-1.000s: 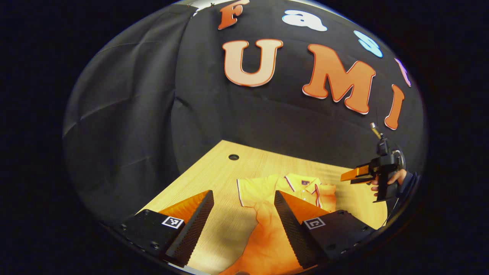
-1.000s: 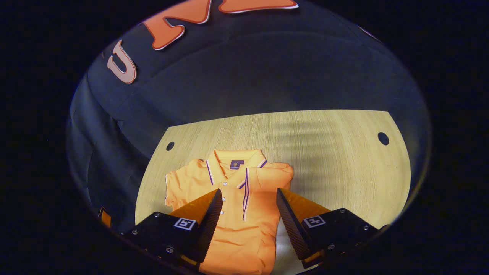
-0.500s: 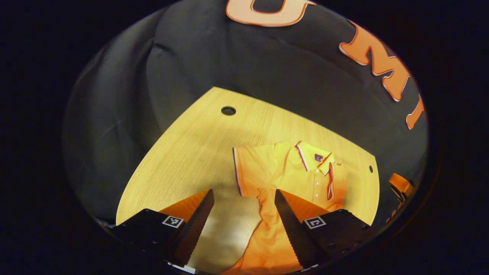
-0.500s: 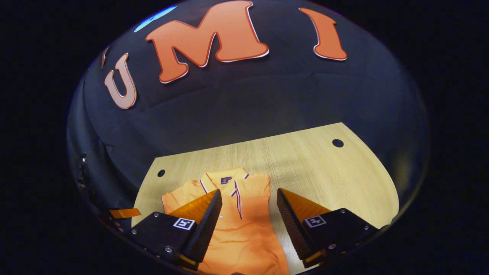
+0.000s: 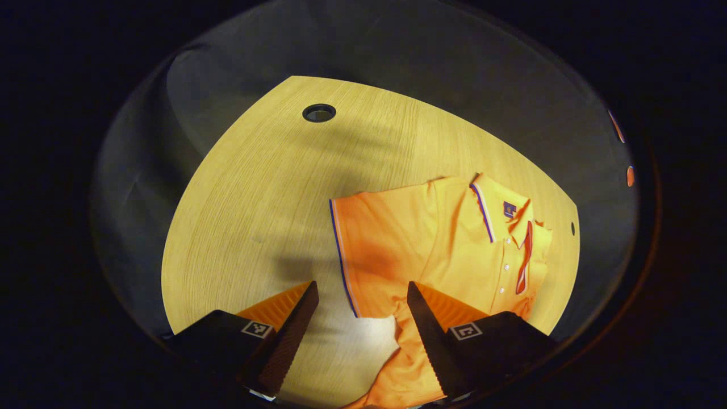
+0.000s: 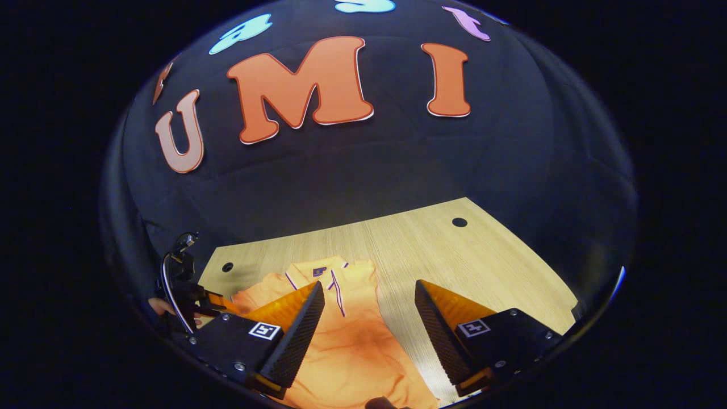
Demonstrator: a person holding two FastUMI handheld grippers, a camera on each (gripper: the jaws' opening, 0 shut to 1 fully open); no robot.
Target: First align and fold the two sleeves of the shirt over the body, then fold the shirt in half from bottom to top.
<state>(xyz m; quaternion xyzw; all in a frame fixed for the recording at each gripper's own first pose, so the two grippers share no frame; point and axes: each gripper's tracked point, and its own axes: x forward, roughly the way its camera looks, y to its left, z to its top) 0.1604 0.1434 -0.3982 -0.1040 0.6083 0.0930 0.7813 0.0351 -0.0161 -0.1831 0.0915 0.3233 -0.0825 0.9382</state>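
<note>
Orange shirt lies flat on the worktop, one sleeve folded over. Left gripper and right gripper hover above, jaws wide apart, holding nothing.

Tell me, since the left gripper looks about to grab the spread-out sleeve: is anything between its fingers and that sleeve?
Nothing visible. The left gripper hangs open above the sleeve, whose striped hem lies flat between the fingers on the bare table. The other sleeve is already folded over the shirt.
</note>
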